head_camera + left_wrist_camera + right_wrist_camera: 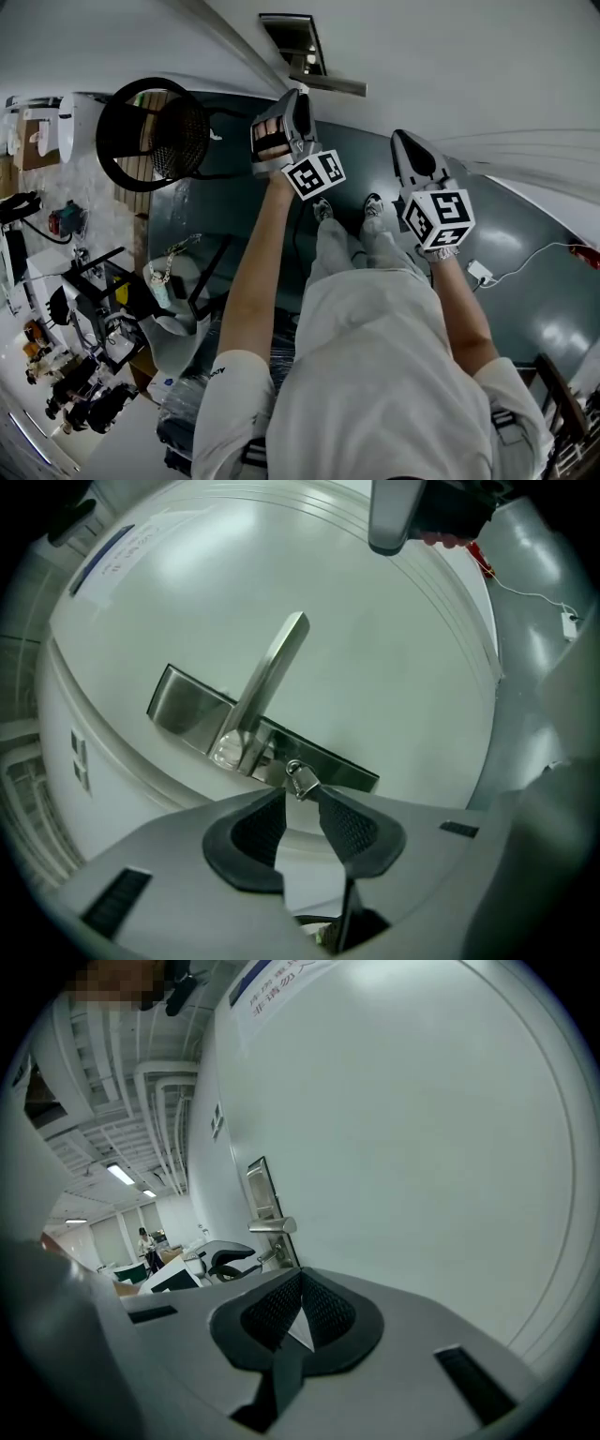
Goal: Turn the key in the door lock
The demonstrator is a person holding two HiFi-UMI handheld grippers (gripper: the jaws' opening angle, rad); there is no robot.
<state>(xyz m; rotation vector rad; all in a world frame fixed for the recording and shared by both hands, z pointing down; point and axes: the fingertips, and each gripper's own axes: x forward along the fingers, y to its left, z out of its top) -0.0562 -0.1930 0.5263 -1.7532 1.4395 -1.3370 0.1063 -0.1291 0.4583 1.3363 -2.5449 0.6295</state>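
A small silver key (298,781) sticks out of the lock in the steel plate (183,708) on the white door (375,649), just below the lever handle (270,682). My left gripper (300,796) is at the lock with its two fingertips closed on the key's head. In the head view the left gripper (296,97) reaches up to the door. My right gripper (298,1309) is shut with nothing in it and hangs off the door to the right (405,139). From the right gripper view, the left gripper (221,1262) shows beneath the lever handle (273,1226).
A black round-backed chair (155,131) stands left of the door. A white plug and cable (481,273) lie on the dark floor at right. Cluttered desks and gear (84,309) fill the left. A paper notice (117,553) is stuck on the door.
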